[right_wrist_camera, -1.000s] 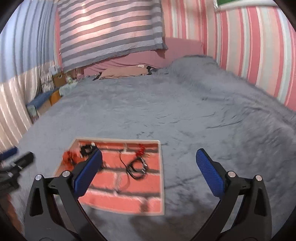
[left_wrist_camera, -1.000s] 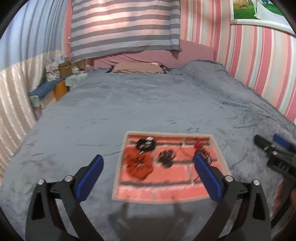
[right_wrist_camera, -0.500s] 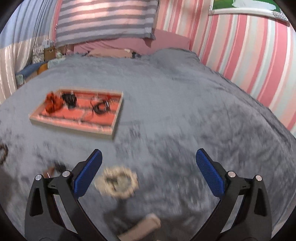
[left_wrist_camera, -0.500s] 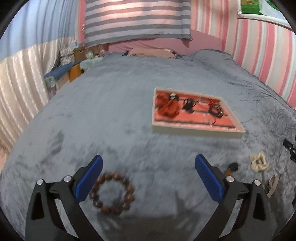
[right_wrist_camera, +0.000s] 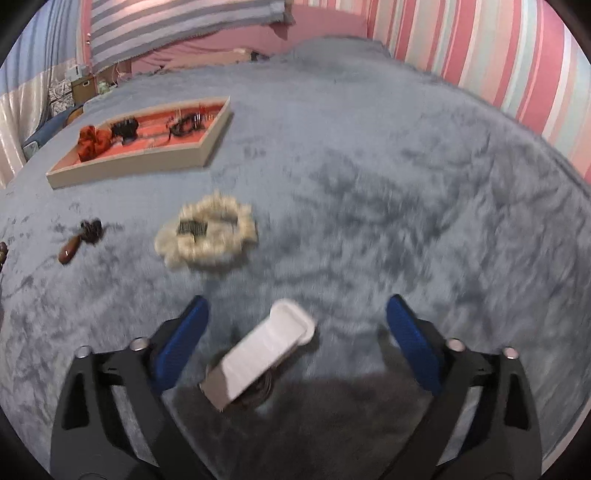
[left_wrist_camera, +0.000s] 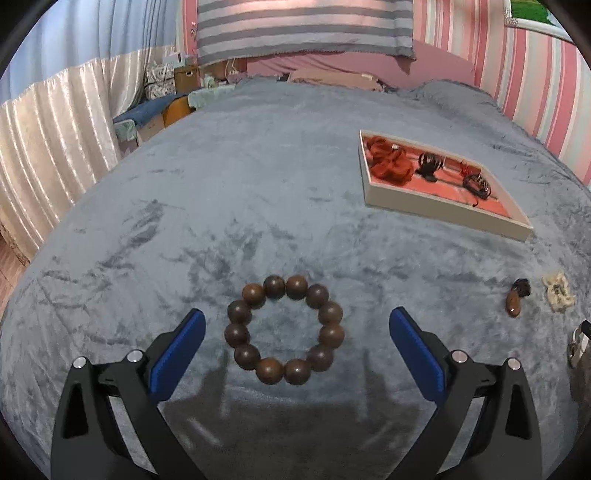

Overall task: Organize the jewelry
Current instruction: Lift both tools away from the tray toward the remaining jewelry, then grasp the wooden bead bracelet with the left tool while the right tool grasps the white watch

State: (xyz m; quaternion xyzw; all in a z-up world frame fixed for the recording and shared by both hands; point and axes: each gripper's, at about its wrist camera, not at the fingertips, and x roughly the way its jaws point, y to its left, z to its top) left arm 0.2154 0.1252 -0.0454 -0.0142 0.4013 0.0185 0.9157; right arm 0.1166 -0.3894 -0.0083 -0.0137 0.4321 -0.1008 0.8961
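A brown wooden bead bracelet lies on the grey bedspread between the fingers of my open left gripper, which is empty. A cream tray with a red lining holds a red scrunchie and dark hair pieces; it also shows in the right wrist view. My open, empty right gripper hovers over a white hair clip. A cream scrunchie and a small brown piece lie beyond it.
The grey bedspread covers the whole bed. A pink headboard and a striped cushion are at the far end. White curtains and boxes stand left of the bed. A striped pink wall runs along the right.
Both grippers have pulled back from the tray toward the near side of the bed. The bead bracelet now lies between the left fingers, and the white clip between the right fingers.
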